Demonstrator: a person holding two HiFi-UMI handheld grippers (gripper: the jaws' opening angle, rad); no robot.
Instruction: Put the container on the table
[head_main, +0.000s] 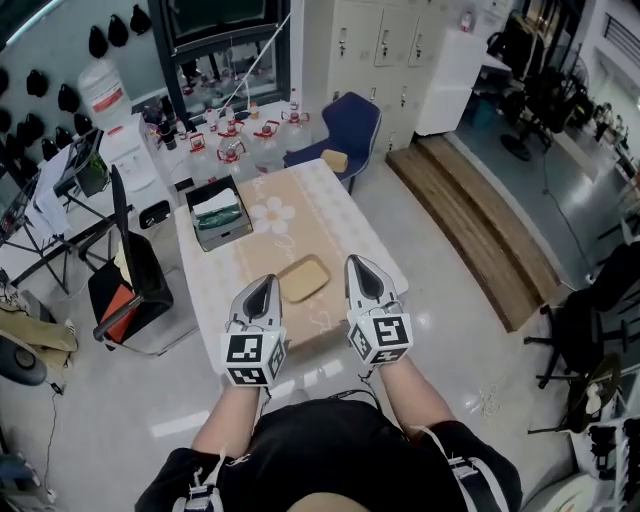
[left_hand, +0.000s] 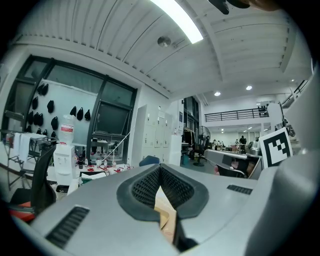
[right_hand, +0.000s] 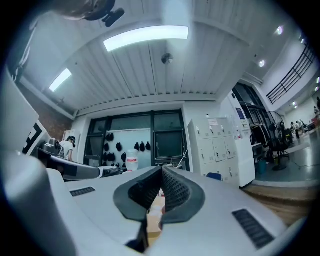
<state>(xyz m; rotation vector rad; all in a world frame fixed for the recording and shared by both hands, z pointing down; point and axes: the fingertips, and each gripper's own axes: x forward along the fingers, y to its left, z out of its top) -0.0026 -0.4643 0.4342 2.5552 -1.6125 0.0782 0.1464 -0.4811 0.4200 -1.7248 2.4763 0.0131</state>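
A flat tan container (head_main: 303, 278) lies on the long table (head_main: 270, 215) with a pale floral cloth, near its front end. Both grippers are held up level above that end, one on each side of the container, and touch nothing. My left gripper (head_main: 265, 283) (left_hand: 160, 167) is shut, its ribbed pads meeting at the tips with nothing between them. My right gripper (head_main: 360, 263) (right_hand: 161, 170) is shut and empty too. Both gripper views look out across the room, and only a sliver of tan shows below the closed jaws.
A dark open box (head_main: 220, 215) with white and green contents stands further along the table. Several bottles (head_main: 232, 135) crowd its far end. A blue chair (head_main: 347, 125) is behind the table, a black chair (head_main: 130, 275) at its left, and a wooden step (head_main: 480, 225) to the right.
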